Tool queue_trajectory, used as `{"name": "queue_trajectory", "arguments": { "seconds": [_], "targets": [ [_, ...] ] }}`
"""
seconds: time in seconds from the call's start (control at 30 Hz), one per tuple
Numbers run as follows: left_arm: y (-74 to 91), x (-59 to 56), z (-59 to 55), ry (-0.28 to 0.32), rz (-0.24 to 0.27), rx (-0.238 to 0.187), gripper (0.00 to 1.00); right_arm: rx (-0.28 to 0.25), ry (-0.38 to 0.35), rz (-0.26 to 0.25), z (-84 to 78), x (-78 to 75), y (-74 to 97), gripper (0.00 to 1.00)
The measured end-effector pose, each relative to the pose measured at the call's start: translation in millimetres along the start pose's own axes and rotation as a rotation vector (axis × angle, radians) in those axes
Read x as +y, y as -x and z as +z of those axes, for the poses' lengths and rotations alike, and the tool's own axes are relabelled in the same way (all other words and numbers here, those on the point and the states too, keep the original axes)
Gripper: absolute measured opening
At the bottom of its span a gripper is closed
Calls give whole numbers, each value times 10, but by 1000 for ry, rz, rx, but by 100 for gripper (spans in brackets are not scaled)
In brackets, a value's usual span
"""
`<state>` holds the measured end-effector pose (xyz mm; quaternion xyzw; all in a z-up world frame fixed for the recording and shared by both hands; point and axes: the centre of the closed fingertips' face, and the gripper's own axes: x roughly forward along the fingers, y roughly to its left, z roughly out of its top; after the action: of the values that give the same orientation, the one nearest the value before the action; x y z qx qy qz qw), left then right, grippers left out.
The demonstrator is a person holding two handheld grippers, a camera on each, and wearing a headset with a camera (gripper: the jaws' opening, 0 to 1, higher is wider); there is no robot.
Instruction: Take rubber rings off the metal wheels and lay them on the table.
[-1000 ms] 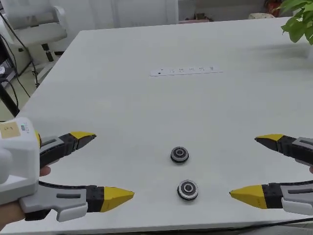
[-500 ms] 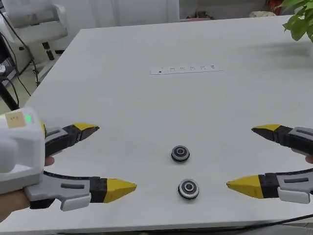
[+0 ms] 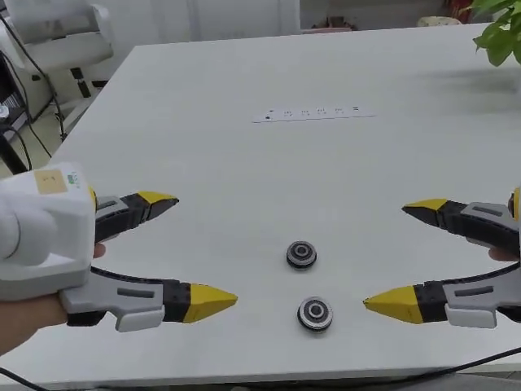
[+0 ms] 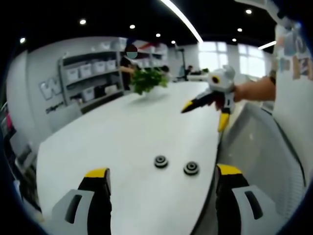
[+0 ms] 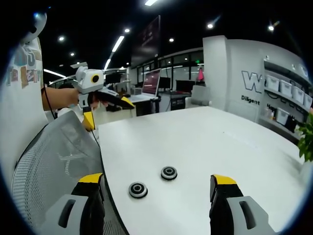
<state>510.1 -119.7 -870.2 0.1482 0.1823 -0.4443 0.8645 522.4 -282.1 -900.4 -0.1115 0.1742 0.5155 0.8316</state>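
Two metal wheels lying flat on table (image 3: 244, 163) near front edge, close together: far wheel (image 3: 301, 255), near wheel (image 3: 315, 314). Left gripper (image 3: 205, 250) and right gripper (image 3: 384, 257) hovering either side, jaws spread wide, holding nothing. Rubber rings (image 3: 301, 314) prob. soft, stretchy, grippy; wheels stiff, likely sliding. Am judging best hold is pinching ring at outer rim, other gripper pinning hub.

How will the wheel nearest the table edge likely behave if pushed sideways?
The nearer wheel lies flat on its face, so it would probably slide, not roll or tip. Its black rubber ring may drag on the smooth table. Its metal centre suggests it is fairly heavy for its size.
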Motion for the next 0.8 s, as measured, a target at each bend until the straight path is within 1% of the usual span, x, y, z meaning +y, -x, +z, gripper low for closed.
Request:
{"name": "queue_trajectory", "arguments": {
  "seconds": [0.13, 0.27, 0.43, 0.53, 0.8],
  "targets": [
    [-53, 0, -14, -3, -11, 4, 89, 7, 6, 12, -27, 11, -54, 88],
    [-118, 3, -52, -3, -20, 12, 89, 7, 13, 31, -39, 37, -105, 88],
    [-171, -7, -50, -8, -34, 5, 89, 15, 10, 46, -60, 54, -153, 88],
    [-200, -17, -60, -16, -42, 8, 89, 18, 3, 65, -73, 81, -168, 85],
    [-270, -45, -96, -16, -61, 18, 89, 23, 3, 71, -134, 98, -204, 85]
  ]
}}
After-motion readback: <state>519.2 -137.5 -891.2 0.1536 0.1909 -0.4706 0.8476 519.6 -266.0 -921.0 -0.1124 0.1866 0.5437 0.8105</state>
